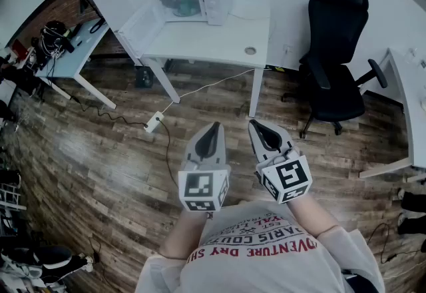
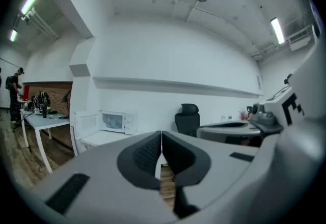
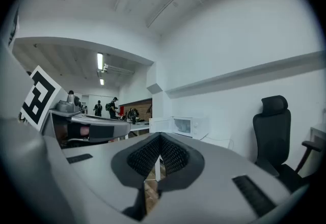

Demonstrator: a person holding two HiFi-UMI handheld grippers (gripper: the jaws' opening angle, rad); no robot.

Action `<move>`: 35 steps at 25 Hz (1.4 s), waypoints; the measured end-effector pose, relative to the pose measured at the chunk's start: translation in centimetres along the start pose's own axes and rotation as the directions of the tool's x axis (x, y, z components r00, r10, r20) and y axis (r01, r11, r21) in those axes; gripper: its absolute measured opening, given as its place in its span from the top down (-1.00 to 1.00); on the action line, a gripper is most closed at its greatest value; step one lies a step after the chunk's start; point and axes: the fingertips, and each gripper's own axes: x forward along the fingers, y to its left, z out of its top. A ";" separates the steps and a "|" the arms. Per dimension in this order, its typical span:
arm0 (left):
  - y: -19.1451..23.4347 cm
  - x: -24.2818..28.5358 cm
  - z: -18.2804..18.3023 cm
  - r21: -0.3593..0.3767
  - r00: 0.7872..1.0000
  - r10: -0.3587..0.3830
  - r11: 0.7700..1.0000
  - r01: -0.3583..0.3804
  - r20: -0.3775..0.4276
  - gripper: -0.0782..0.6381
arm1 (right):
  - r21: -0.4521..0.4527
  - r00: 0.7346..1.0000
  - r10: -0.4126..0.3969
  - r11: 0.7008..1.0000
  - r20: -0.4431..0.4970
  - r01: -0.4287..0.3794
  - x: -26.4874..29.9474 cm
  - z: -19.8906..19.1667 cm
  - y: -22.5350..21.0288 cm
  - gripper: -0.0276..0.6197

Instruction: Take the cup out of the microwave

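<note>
The white microwave (image 1: 193, 5) stands on a white table (image 1: 219, 42) at the far side of the room, its door (image 1: 141, 26) swung open to the left. No cup can be made out inside from here. My left gripper (image 1: 213, 126) and right gripper (image 1: 255, 125) are held side by side close to my body, well short of the table, both shut and empty. The left gripper view shows its jaws (image 2: 161, 134) pressed together with the microwave (image 2: 116, 121) small beyond them. In the right gripper view the jaws (image 3: 160, 136) meet too, and the microwave (image 3: 189, 126) is far off.
A black office chair (image 1: 336, 52) stands right of the table. A cluttered desk (image 1: 66, 52) is at the left, another desk (image 1: 406, 105) at the right edge. A power strip (image 1: 153, 123) with a cable lies on the wooden floor between me and the table.
</note>
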 end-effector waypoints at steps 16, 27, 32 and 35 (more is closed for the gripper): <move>-0.1 0.7 -1.7 -0.042 0.999 0.002 0.999 -0.004 -0.052 0.76 | 0.094 0.998 0.005 0.996 -0.062 0.001 0.9 -2.4 -1.5 0.90; 7.0 5.1 -3.3 -0.069 0.995 -0.019 0.998 0.012 -0.094 0.76 | 0.125 0.996 0.015 0.992 -0.087 -0.004 9.7 -3.7 -1.1 0.90; 13.2 9.3 -1.7 -0.054 0.996 -0.039 0.998 0.035 -0.077 0.76 | 0.126 0.997 0.004 0.992 -0.081 0.006 16.7 -2.4 -1.0 0.90; 17.1 11.8 -0.4 -0.011 0.996 -0.059 0.998 0.058 -0.066 0.76 | 0.125 0.996 -0.009 0.992 -0.086 0.020 21.5 -1.5 -0.7 0.90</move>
